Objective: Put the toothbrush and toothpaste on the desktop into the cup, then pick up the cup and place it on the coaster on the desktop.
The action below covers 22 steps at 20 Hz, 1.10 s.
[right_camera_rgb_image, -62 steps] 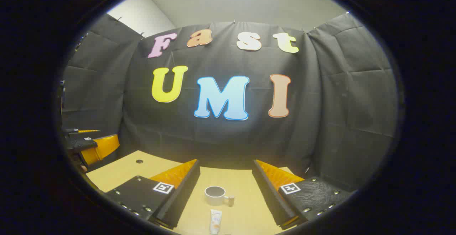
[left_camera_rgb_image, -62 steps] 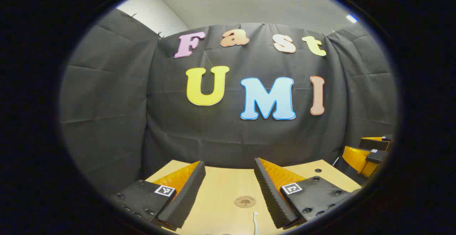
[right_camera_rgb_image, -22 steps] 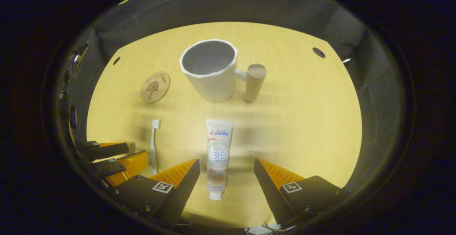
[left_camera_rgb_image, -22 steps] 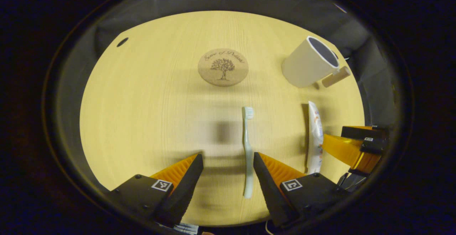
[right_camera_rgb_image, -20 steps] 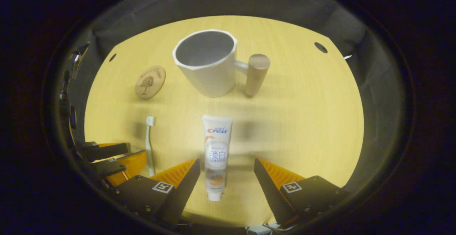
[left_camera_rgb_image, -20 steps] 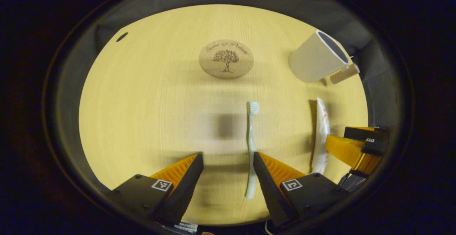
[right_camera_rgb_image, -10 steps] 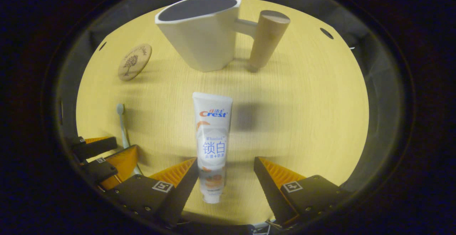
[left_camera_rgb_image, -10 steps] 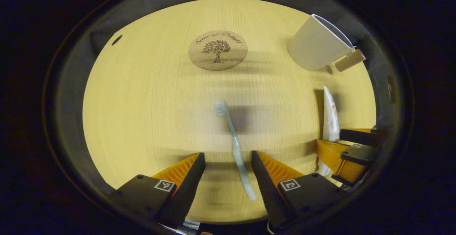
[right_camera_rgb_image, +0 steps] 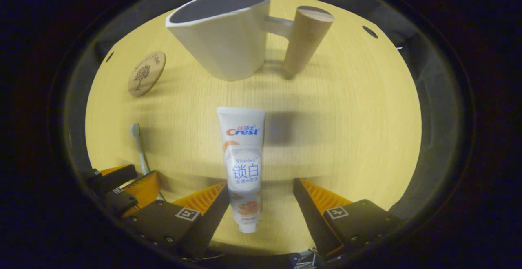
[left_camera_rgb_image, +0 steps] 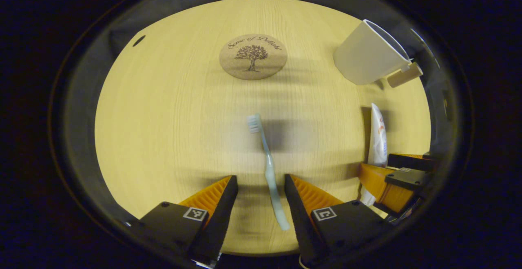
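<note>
A pale green toothbrush [left_camera_rgb_image: 267,167] lies on the wooden desktop [left_camera_rgb_image: 163,118], its handle between the open fingers of my left gripper [left_camera_rgb_image: 257,185], nearer the right finger. A white toothpaste tube [right_camera_rgb_image: 243,158] lies flat, cap end toward me, between the open fingers of my right gripper [right_camera_rgb_image: 261,193], close to the left finger. The white cup [right_camera_rgb_image: 222,32] with a wooden peg handle [right_camera_rgb_image: 304,36] stands upright beyond the tube. The round cork coaster [left_camera_rgb_image: 253,56] lies beyond the toothbrush. The cup [left_camera_rgb_image: 369,54] and tube [left_camera_rgb_image: 377,134] also show in the left gripper view.
The right gripper [left_camera_rgb_image: 397,177] shows at the right edge of the left gripper view, the left gripper [right_camera_rgb_image: 122,189] at the lower left of the right gripper view. Cable holes [left_camera_rgb_image: 138,40] [right_camera_rgb_image: 370,31] sit near the desk's far corners. Black cloth walls surround the desk.
Both grippers have tipped down from facing the wall and dropped toward the desk. The toothbrush now lies slanted between the left fingers, which have narrowed slightly; the tube looks larger.
</note>
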Each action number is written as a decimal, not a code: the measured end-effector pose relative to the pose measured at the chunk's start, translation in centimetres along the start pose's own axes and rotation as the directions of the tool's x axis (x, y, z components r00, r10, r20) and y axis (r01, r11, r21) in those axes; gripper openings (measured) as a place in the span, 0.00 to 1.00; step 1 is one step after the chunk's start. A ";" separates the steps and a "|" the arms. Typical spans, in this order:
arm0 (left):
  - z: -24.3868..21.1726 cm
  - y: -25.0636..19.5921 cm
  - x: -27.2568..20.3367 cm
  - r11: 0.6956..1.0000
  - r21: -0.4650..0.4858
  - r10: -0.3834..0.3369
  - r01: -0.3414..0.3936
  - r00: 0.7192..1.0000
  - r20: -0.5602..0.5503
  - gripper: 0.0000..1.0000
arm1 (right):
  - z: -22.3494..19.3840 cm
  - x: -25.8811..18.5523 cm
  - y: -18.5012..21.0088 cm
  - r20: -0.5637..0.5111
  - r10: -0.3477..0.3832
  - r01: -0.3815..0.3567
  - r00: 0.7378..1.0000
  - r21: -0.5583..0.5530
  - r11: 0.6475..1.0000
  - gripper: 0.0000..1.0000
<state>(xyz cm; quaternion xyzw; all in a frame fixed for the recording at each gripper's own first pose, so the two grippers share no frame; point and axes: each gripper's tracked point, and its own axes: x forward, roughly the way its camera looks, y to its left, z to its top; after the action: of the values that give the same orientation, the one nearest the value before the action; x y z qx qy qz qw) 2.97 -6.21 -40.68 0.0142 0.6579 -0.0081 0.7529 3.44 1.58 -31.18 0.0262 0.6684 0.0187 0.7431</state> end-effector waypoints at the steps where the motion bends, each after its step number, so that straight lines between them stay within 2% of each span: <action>1: 0.1 -0.2 0.0 1.000 0.012 -0.002 0.002 1.000 0.003 0.70 | 0.0 -0.1 0.0 -0.001 -0.001 0.001 1.000 -0.004 1.000 0.96; 4: 0.2 -0.3 0.1 0.999 0.033 -0.009 0.009 1.000 0.009 0.44 | -0.4 0.2 0.0 -0.005 0.005 -0.005 1.000 0.003 1.000 0.91; 6: 0.2 -0.1 -0.1 0.999 0.034 -0.014 0.014 1.000 0.008 0.25 | -0.2 0.3 -0.9 -0.002 -0.005 0.005 1.000 0.030 1.000 0.70; 7: 0.4 0.1 -0.3 0.999 0.041 -0.022 0.022 1.000 0.007 0.25 | -0.1 0.1 -1.2 0.001 0.000 0.000 1.000 0.051 0.999 0.46; 8: 0.3 0.5 -0.8 0.999 0.032 -0.025 0.025 1.000 0.002 0.14 | -0.1 -0.1 -1.5 0.007 0.004 -0.004 1.000 0.049 0.999 0.37; 9: 0.8 0.8 -1.1 0.999 0.039 -0.029 0.029 0.999 0.018 0.13 | -0.2 -0.1 -1.4 0.011 0.002 -0.003 1.000 0.041 0.999 0.34; 10: 0.4 0.6 -1.6 0.999 0.028 -0.035 0.035 0.999 0.012 0.07 | 0.0 0.0 -1.5 0.027 -0.002 0.001 1.000 0.036 0.999 0.34; 13: 0.0 1.3 -2.3 0.998 0.040 -0.045 0.044 0.999 0.017 0.10 | 0.1 -0.1 -1.4 0.058 -0.006 0.003 0.998 0.041 0.999 0.19; 22: -0.4 0.6 -2.4 0.998 0.028 -0.062 0.059 0.992 0.109 0.08 | 0.0 -0.5 -1.7 0.094 0.024 -0.029 0.995 0.050 0.998 0.19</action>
<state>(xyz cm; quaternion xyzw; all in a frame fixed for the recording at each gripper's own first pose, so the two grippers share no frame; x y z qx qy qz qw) 2.25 -5.59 -38.40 0.0031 0.6154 -0.0400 0.7872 3.35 -0.14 -30.82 0.0548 0.6328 0.0102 0.7723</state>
